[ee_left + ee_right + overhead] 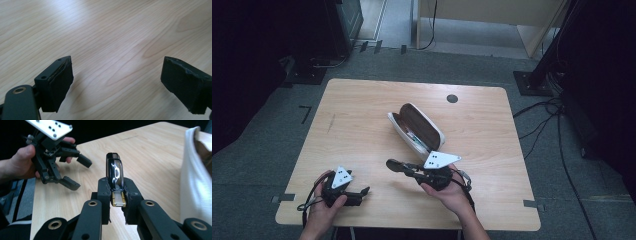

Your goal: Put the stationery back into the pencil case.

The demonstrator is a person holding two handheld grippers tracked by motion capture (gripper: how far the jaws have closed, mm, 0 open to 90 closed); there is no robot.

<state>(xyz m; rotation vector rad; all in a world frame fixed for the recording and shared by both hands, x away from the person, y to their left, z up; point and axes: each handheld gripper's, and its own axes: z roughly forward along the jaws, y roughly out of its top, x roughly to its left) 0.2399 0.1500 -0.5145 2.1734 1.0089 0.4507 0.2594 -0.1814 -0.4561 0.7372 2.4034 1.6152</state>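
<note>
- On the wooden bench [362, 120], a person works with a hand-held gripper in each hand, forearms coming in from the near edge in the high view.
- Right gripper [117, 187]: its fingers [103, 192] are pressed in on a small, glossy black object [115, 173] with a gold-coloured metal end, which stands up between the pads and reaches past their tips. What exactly the object is cannot be told; it reads as a folded, key-like piece.
- From the high view, the right gripper [394, 164] is held just above the bench's near middle, pointing toward the person's left, with the dark object at its tip.
- Left gripper [117, 80]: its fingers [58, 82] stand spread wide with nothing but bare wood grain between them.
- Seen from the right gripper view, the left gripper [75, 173] is held in the person's hand [22, 162] at the bench's near left corner, a white three-cornered plate on top.
- An open glasses case [417, 127], white outside and brown inside, lies at the bench's centre, angled, with its near end just beside the right gripper's plate. Something pale lies inside; it is too small to make out.
- Its white shell [193, 185] fills the right edge of the right gripper view, near the pinched object but apart from it.
- Black stands and cables ring the grey floor around the bench.
</note>
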